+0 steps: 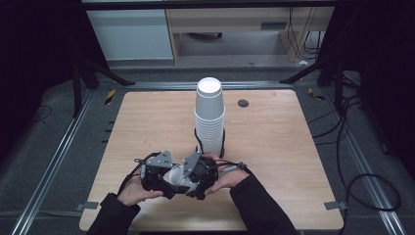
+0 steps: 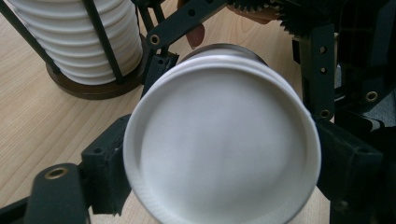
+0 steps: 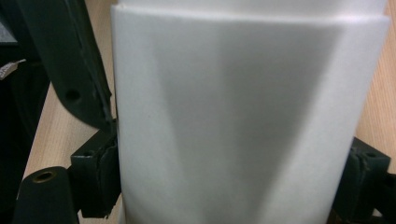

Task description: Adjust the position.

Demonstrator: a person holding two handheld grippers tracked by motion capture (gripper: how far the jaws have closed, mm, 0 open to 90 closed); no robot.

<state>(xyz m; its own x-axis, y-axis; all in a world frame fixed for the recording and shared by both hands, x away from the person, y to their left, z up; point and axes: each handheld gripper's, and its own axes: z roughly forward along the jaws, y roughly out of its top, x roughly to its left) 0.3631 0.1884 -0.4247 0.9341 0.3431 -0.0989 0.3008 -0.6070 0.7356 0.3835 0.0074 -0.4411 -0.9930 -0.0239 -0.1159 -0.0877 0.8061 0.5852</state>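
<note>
A white paper cup (image 1: 179, 177) lies on its side above the front of the wooden table (image 1: 274, 147), held between both grippers. My left gripper (image 1: 157, 175) is shut on its base end; in the left gripper view the cup's round bottom (image 2: 224, 149) faces the camera, with a black jaw against each side. My right gripper (image 1: 198, 174) is shut on the cup's wall (image 3: 233, 116), and its black frame (image 2: 317, 60) shows beyond the cup. Just behind the grippers, a tall stack of white cups (image 1: 210, 115) stands upside down in a black wire holder (image 2: 93, 86).
A small black grommet (image 1: 243, 103) sits in the table's far right part. Cables (image 1: 352, 161) trail over the floor to the right, and metal rails (image 1: 54, 161) run along the table's sides. Black stand legs (image 1: 93, 68) stand behind the table.
</note>
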